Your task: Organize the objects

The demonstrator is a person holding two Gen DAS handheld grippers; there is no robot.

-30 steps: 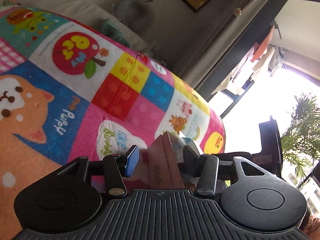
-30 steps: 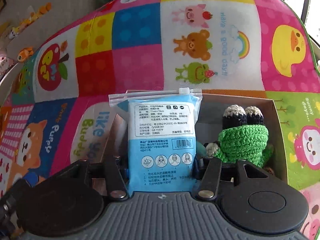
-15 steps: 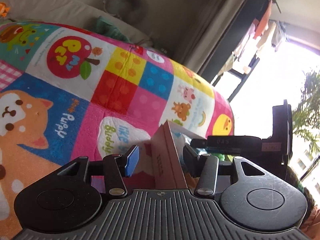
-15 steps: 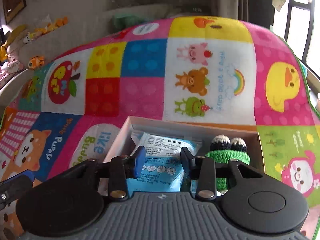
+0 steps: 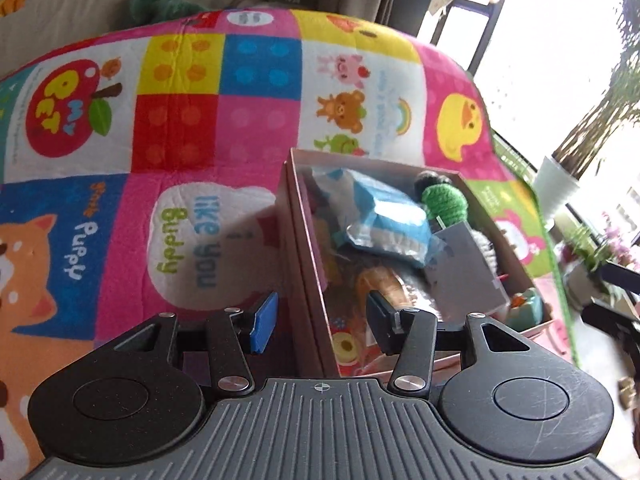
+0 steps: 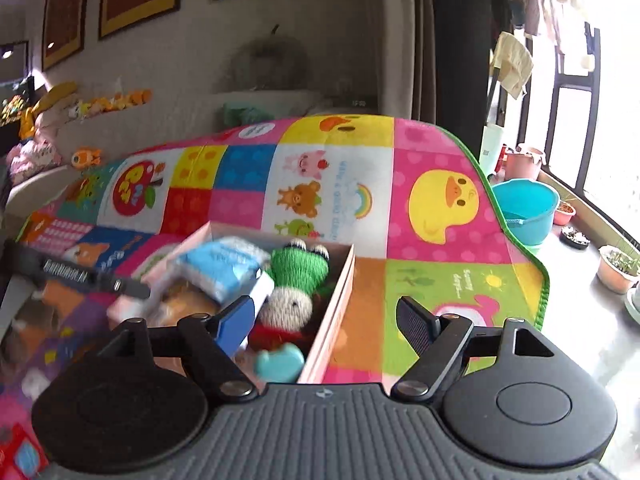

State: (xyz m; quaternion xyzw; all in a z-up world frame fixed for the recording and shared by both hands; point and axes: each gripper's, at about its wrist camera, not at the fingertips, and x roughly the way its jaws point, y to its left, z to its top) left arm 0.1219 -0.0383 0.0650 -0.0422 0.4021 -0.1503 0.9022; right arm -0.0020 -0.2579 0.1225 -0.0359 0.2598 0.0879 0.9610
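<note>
— Where is the box (image 5: 298, 216) lying for you?

— It is sitting on the play mat (image 5: 180, 120), lower centre of both views, its long axis running up-frame away from me; the blue packet (image 5: 384, 216) and green crochet frog (image 5: 444, 200) are resting inside.

— And the claws?

— I am keeping the left gripper (image 5: 320, 320) part-spread, straddling the box's left wall without pressing it; the right gripper (image 6: 324, 316) has just been opening wide, only the right wall between its fingers, ungripped; I am judging the left nearer for a lift.
</note>
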